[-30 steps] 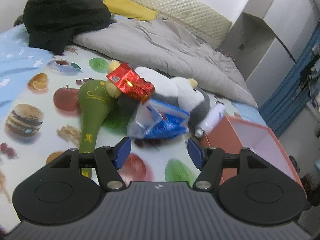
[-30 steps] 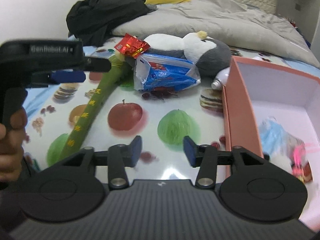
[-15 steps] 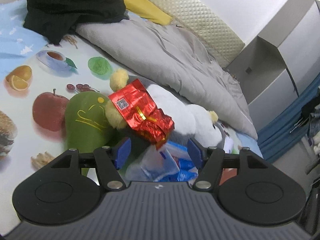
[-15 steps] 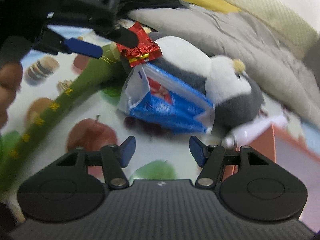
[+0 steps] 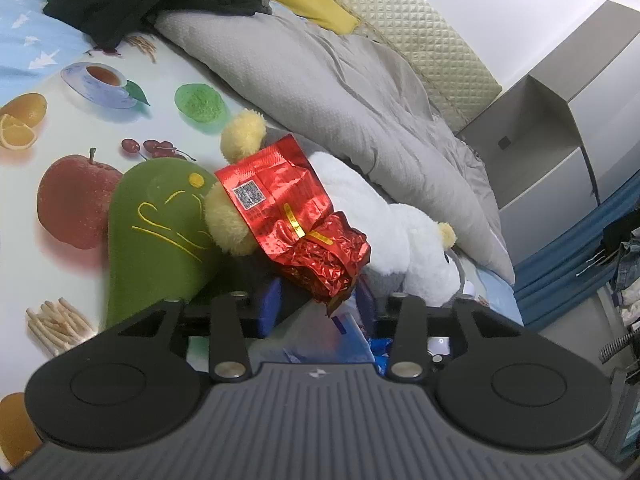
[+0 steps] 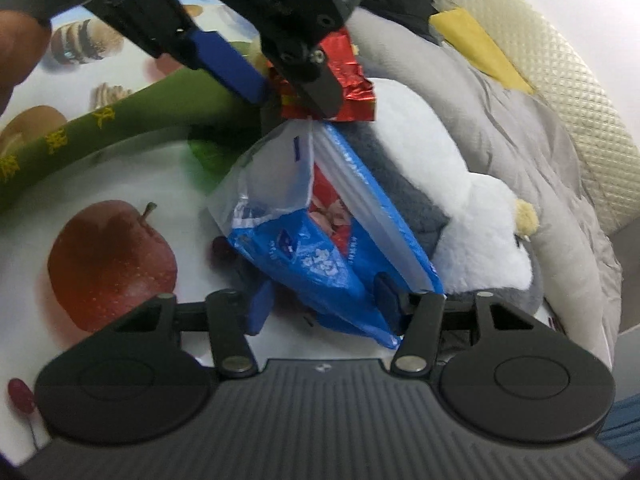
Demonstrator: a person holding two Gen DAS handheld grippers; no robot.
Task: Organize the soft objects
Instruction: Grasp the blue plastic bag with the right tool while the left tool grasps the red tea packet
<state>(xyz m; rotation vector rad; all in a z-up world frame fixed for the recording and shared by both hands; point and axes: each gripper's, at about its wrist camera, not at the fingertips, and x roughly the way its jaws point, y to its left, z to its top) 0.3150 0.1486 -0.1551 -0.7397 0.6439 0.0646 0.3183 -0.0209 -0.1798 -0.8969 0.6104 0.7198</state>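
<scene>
Two grippers work the same pile on the fruit-print sheet (image 5: pixel 80 128). The left gripper (image 5: pixel 316 306) has its jaws closing around the crumpled lower end of the red foil packet (image 5: pixel 288 216), which lies across a green plush (image 5: pixel 160 232) and a white-and-grey plush penguin (image 6: pixel 460 200); whether the pads press it yet cannot be told. The right gripper (image 6: pixel 320 304) has its jaws closing about the lower corner of the blue-and-clear plastic bag (image 6: pixel 320 248); one pad touches the bag, the other stands just apart. The bag leans against the penguin, directly below the packet. A grey duvet (image 5: pixel 340 92) lies behind.
</scene>
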